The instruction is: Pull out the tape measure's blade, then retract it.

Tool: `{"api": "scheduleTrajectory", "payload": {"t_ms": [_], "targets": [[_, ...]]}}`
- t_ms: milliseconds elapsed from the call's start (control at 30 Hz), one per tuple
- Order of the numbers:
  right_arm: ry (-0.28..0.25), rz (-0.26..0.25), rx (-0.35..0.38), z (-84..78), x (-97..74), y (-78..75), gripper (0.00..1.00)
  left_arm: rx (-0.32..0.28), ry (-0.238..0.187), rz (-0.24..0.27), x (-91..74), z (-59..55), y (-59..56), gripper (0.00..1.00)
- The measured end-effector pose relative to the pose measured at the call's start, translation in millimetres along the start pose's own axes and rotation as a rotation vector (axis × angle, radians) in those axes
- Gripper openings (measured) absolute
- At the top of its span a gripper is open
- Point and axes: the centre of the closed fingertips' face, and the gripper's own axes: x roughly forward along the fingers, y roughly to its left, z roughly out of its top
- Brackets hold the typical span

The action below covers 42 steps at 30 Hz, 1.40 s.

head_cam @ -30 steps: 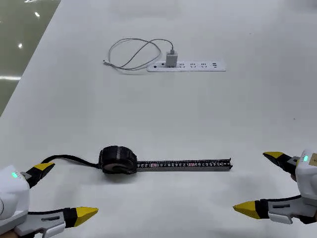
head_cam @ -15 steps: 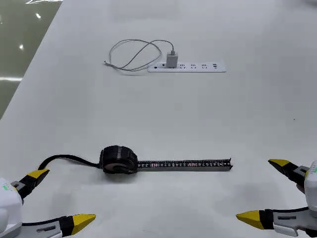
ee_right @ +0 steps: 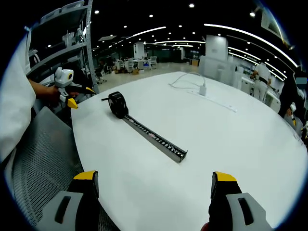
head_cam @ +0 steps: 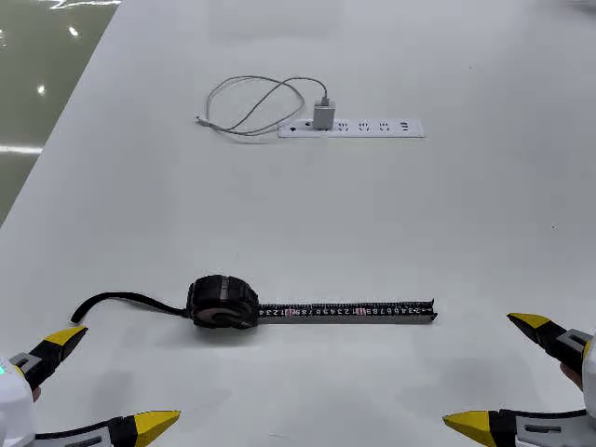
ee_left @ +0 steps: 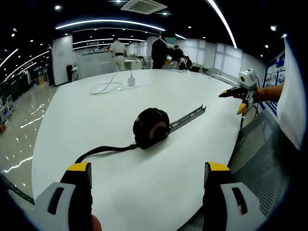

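In the head view, the tape measure [head_cam: 222, 301] is seen lying on the white table [head_cam: 372, 214], low and left of centre. Its blade [head_cam: 349, 311] is drawn out flat toward the right and its strap [head_cam: 121, 300] trails left. The left gripper [head_cam: 116, 377] is held at the lower left corner and the right gripper [head_cam: 494, 372] at the lower right. Both have their jaws spread wide with nothing held, and both are well apart from the tool. A power strip [head_cam: 358, 127] and cable [head_cam: 251, 102] are left far up the frame.

The blade lies extended with nothing holding it, so a lock is judged to be engaged. The pull is counted done and the retraction not yet.

In the left gripper view, the case is framed at centre above the parted tips, seemingly lined up for a grasp.

In the right gripper view, the blade is seen running diagonally from upper left to its hook end at centre, above the open jaws.
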Motion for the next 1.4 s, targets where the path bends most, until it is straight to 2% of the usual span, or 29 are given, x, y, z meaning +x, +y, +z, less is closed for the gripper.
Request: {"api": "scheduleTrajectory", "payload": {"t_ms": [567,1400], "targets": [[0.0,0.013,0.006,-2.2,-2.9,5.7,0.99,-0.017,-0.005,0.013,-6.7,-5.4,0.2,0.96],[0.001,0.019,0.0,-2.6,-1.5,7.3,0.99,-0.025,-0.003,0.011,-6.7,-5.0,-2.3,0.96]]}}
